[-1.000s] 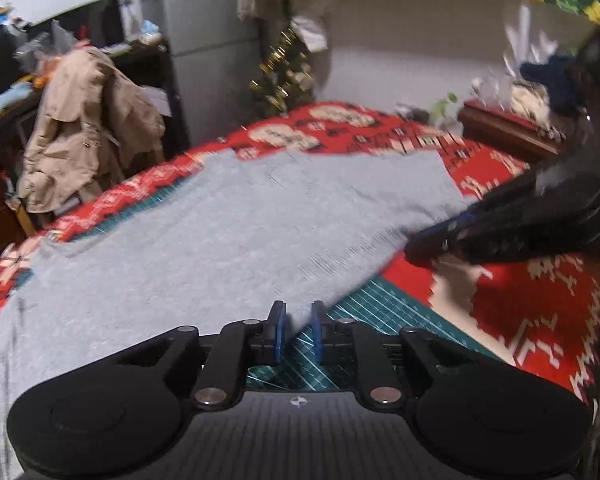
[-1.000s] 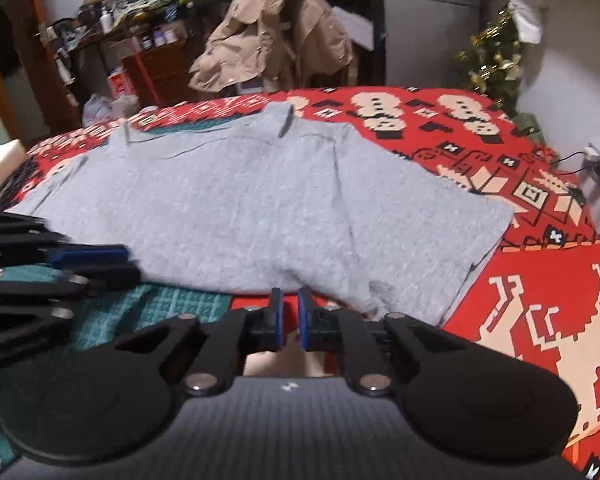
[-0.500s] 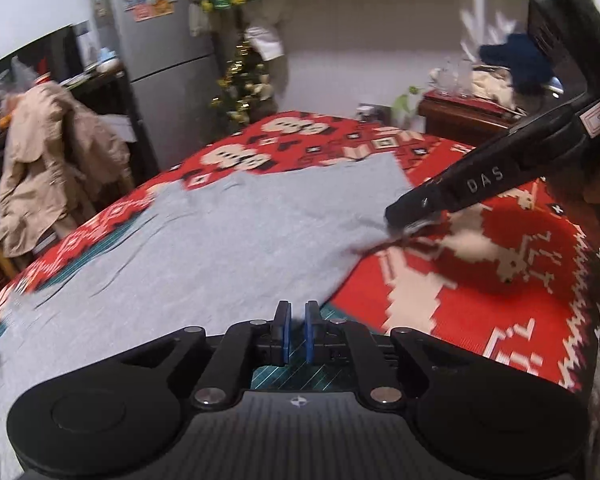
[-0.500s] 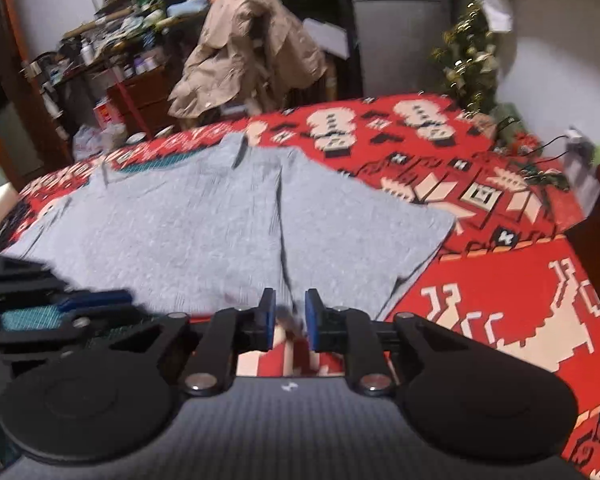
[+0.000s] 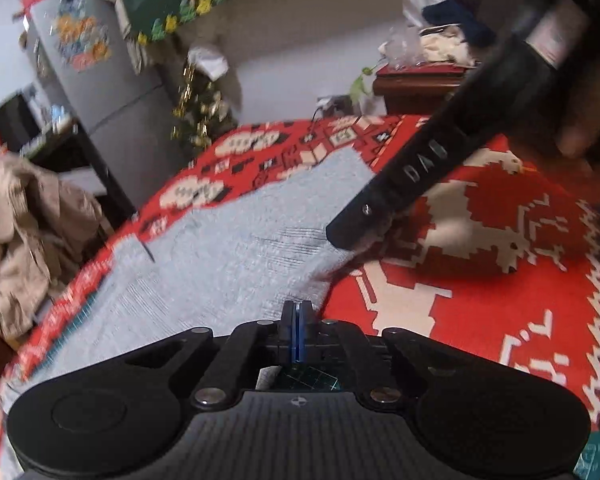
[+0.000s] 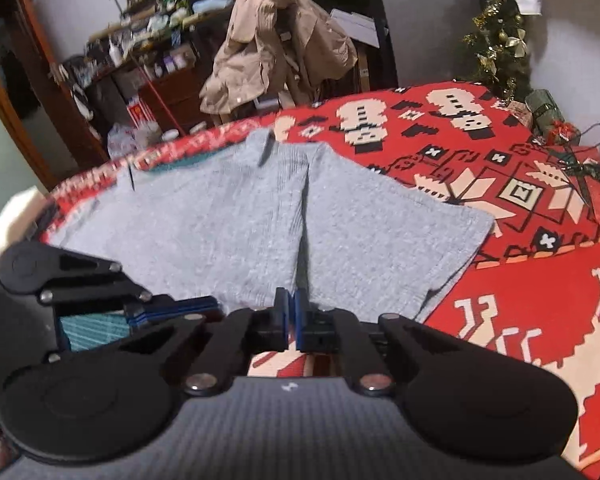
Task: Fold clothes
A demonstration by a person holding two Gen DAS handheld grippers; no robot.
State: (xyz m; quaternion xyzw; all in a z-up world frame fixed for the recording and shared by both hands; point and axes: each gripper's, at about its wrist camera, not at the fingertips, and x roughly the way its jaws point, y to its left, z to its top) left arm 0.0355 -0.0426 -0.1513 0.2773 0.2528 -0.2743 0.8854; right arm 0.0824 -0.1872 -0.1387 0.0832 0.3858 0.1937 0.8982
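A grey shirt (image 5: 228, 264) (image 6: 204, 224) lies spread on a red patterned blanket (image 5: 460, 280) (image 6: 520, 300). My left gripper (image 5: 296, 312) (image 6: 204, 308) is at the shirt's near hem, its jaws closing and the blue pads pressed together on the cloth edge. A short way to its right, my right gripper (image 6: 291, 304) (image 5: 348, 240) is also closing, pads pinching the hem. A crease runs from it up the shirt towards the collar. In the left wrist view the cloth rises slightly to the right gripper's tip. A person's hand holds that gripper at the upper right.
A green cutting mat (image 6: 92, 330) shows under the near hem. Beyond the table are a beige jacket (image 6: 276, 40) over a chair, cluttered shelves (image 6: 140, 40), a fridge (image 5: 96, 60), a small Christmas tree (image 6: 500, 36) and a wooden cabinet (image 5: 416, 84). A cable (image 6: 580, 136) lies at the blanket's far right.
Both grippers slid right along the near hem and their jaws went from slightly apart to shut. The left one rolled. A lengthwise crease has formed in the shirt.
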